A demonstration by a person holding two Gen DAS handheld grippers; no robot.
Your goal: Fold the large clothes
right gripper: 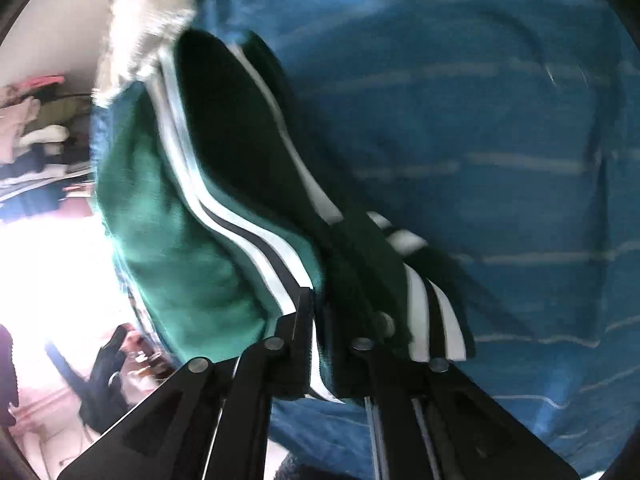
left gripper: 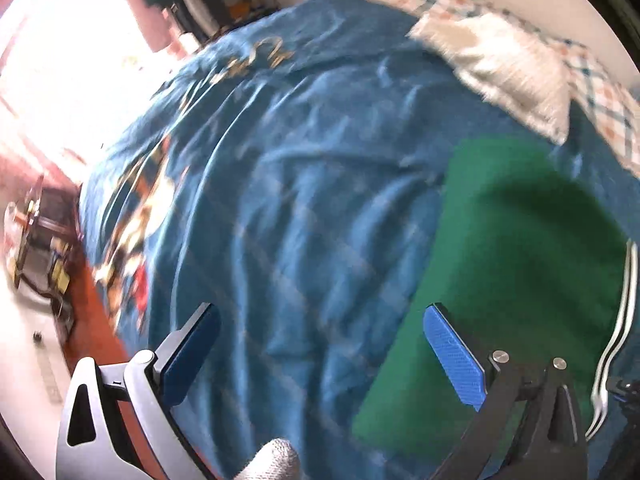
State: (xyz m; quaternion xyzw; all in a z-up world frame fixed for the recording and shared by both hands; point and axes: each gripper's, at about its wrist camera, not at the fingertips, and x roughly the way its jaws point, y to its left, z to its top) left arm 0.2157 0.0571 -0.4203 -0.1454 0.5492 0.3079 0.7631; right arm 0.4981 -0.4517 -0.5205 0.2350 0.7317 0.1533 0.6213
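Observation:
A green garment (left gripper: 508, 264) with white side stripes lies on a blue bedspread (left gripper: 304, 184) at the right of the left wrist view. My left gripper (left gripper: 320, 352) is open, its blue pads (left gripper: 454, 356) wide apart above the bedspread, the right pad over the garment's edge. In the right wrist view my right gripper (right gripper: 320, 320) is shut on the green garment (right gripper: 176, 240), pinching a striped fold and holding it lifted above the bedspread (right gripper: 500, 160). The picture is motion-blurred.
A white pillow (left gripper: 504, 72) and a checked sheet (left gripper: 600, 92) lie at the head of the bed. A small cart (left gripper: 40, 240) stands on the floor at the left. Bright window light fills the upper left. Cluttered shelves (right gripper: 36, 132) show at the left.

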